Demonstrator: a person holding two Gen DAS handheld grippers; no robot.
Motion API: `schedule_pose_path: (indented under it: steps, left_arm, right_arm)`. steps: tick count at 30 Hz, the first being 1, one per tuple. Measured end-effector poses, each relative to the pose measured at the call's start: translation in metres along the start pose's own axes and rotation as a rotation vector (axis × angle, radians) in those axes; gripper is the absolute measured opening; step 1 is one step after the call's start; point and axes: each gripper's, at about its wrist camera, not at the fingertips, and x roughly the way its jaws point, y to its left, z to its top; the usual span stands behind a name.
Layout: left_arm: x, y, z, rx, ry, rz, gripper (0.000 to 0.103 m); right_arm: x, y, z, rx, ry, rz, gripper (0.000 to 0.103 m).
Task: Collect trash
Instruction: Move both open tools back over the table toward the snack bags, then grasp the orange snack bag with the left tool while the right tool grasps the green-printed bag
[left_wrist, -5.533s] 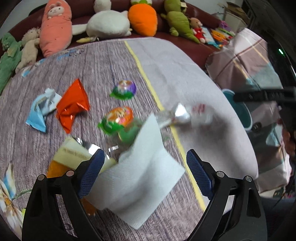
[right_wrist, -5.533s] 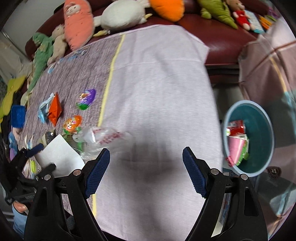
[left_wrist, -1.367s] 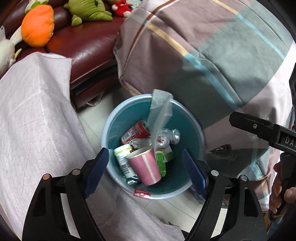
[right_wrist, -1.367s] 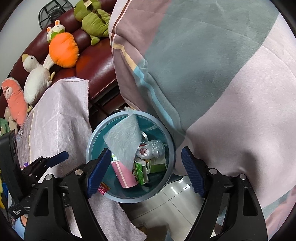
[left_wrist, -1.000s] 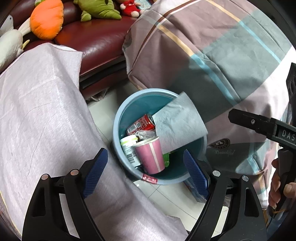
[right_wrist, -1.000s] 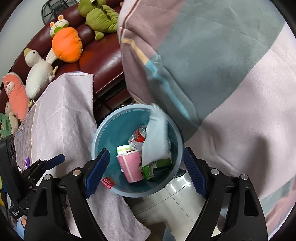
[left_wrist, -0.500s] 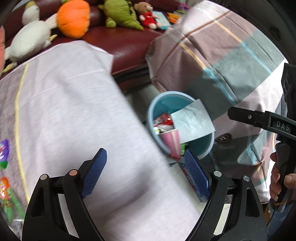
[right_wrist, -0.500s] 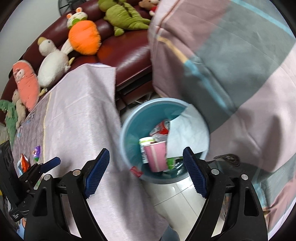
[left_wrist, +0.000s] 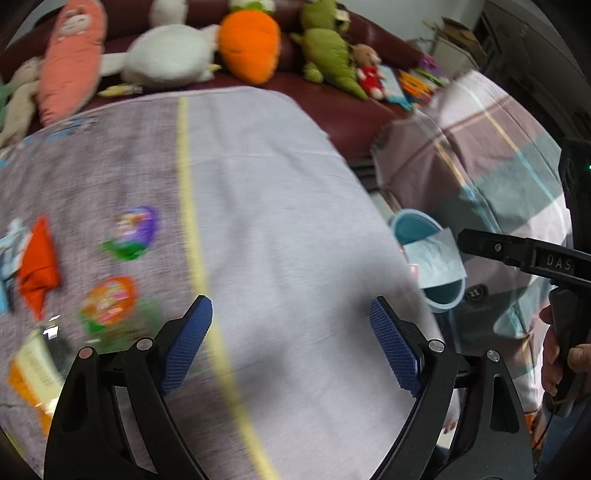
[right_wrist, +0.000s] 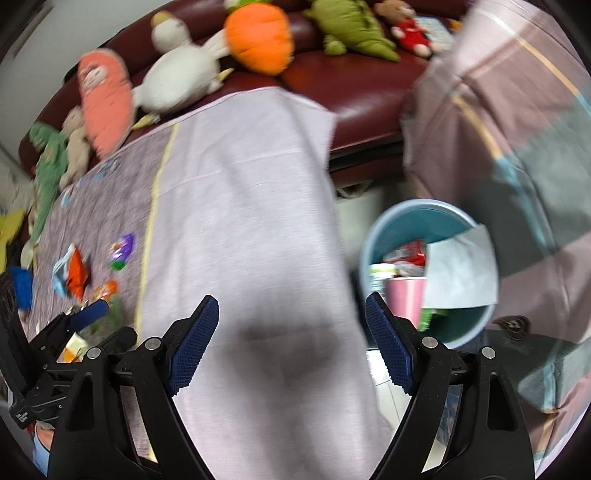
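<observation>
My left gripper (left_wrist: 291, 343) hangs open and empty over the pale half of the tablecloth (left_wrist: 280, 206). Left of it lie wrappers: a purple one (left_wrist: 133, 230), an orange-and-green one (left_wrist: 109, 301), a folded red one (left_wrist: 37, 266) and a yellow-orange packet (left_wrist: 33, 373). The blue bin (right_wrist: 432, 273) stands on the floor past the table's right edge, holding a pink cup (right_wrist: 406, 295), a red can (right_wrist: 406, 253) and a white paper sheet (right_wrist: 458, 266). My right gripper (right_wrist: 291, 343) is open and empty above the cloth, left of the bin.
Plush toys, among them an orange carrot (left_wrist: 249, 40) and a white duck (left_wrist: 170, 55), line the dark red sofa (left_wrist: 332, 107) behind the table. A plaid-covered seat (left_wrist: 491, 166) rises right of the bin. A hand (left_wrist: 565, 362) grips the right tool's handle.
Both grippers swung left from above the bin to over the table. The paper sheet that was falling a second ago now rests in the bin. The wrappers came into view.
</observation>
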Motion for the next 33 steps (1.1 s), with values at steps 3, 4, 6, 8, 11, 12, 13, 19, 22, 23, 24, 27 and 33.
schedule_pose_path:
  steps: [3, 4, 6, 8, 11, 12, 13, 19, 22, 23, 24, 27, 33]
  left_arm:
    - [-0.022, 0.028, -0.009, -0.027, -0.026, 0.038, 0.088]
    - [-0.03, 0.039, -0.013, -0.039, -0.033, 0.052, 0.088]
    - [-0.044, 0.059, -0.02, -0.06, -0.049, 0.083, 0.089]
    - [-0.059, 0.081, -0.029, -0.086, -0.068, 0.132, 0.089]
    - [-0.073, 0.114, -0.044, -0.133, -0.084, 0.193, 0.09]
    - [-0.076, 0.123, -0.048, -0.15, -0.083, 0.201, 0.09]
    - [-0.078, 0.134, -0.053, -0.174, -0.076, 0.206, 0.09]
    - [-0.072, 0.165, -0.078, -0.251, -0.033, 0.199, 0.09]
    - [-0.067, 0.17, -0.087, -0.258, -0.018, 0.191, 0.09]
    - [-0.066, 0.173, -0.088, -0.256, -0.015, 0.2, 0.09]
    - [-0.066, 0.176, -0.09, -0.258, -0.015, 0.204, 0.09]
    - [-0.073, 0.193, -0.09, -0.283, -0.034, 0.191, 0.09]
    - [-0.084, 0.214, -0.089, -0.309, -0.044, 0.207, 0.09]
  right_arm:
    - [0.005, 0.036, 0.0, -0.049, 0.016, 0.018, 0.078]
    - [0.006, 0.045, 0.0, -0.062, 0.022, 0.023, 0.078]
    - [0.009, 0.066, -0.001, -0.096, 0.034, 0.033, 0.078]
    - [0.011, 0.088, -0.003, -0.128, 0.043, 0.042, 0.078]
    - [0.017, 0.115, -0.006, -0.167, 0.063, 0.057, 0.078]
    - [0.019, 0.122, -0.006, -0.177, 0.069, 0.059, 0.078]
    - [0.022, 0.131, -0.008, -0.191, 0.077, 0.062, 0.078]
    - [0.041, 0.17, -0.018, -0.239, 0.123, 0.083, 0.078]
    - [0.05, 0.184, -0.022, -0.256, 0.145, 0.09, 0.078]
    - [0.053, 0.188, -0.023, -0.26, 0.154, 0.093, 0.078]
    - [0.056, 0.19, -0.024, -0.262, 0.161, 0.097, 0.078]
    - [0.067, 0.202, -0.026, -0.267, 0.191, 0.116, 0.078]
    - [0.094, 0.234, -0.034, -0.318, 0.24, 0.162, 0.078]
